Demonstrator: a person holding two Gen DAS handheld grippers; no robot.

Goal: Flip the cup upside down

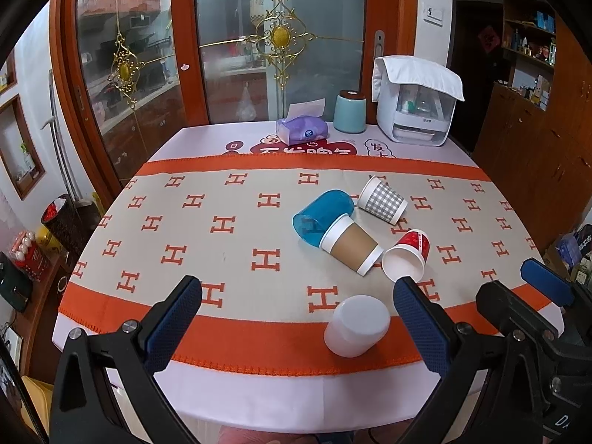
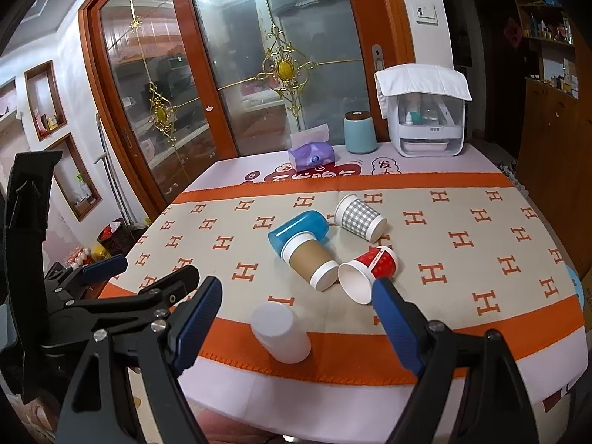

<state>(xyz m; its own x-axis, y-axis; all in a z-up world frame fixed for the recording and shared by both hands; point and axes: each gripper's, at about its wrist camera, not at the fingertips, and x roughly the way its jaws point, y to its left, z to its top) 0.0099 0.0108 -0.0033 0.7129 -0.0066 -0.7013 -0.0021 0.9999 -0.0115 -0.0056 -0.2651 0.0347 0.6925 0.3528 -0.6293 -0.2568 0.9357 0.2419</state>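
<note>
Several cups are on the H-patterned tablecloth. A white cup (image 1: 357,325) (image 2: 280,333) stands upside down near the front orange band. Lying on their sides are a blue cup (image 1: 323,217) (image 2: 298,227), a brown-sleeved paper cup (image 1: 351,246) (image 2: 310,259), a red paper cup (image 1: 407,255) (image 2: 370,270) and a grey-checked cup (image 1: 382,199) (image 2: 360,218). My left gripper (image 1: 298,309) is open and empty above the front edge, left of the white cup. My right gripper (image 2: 298,305) is open and empty, hovering over the white cup. The right gripper also shows in the left wrist view (image 1: 518,296).
At the table's back stand a purple tissue pack (image 1: 301,129), a teal canister (image 1: 349,111) and a white appliance under a cloth (image 1: 418,107). Glass doors with orange frames are behind. A bin (image 1: 61,222) stands on the floor at left.
</note>
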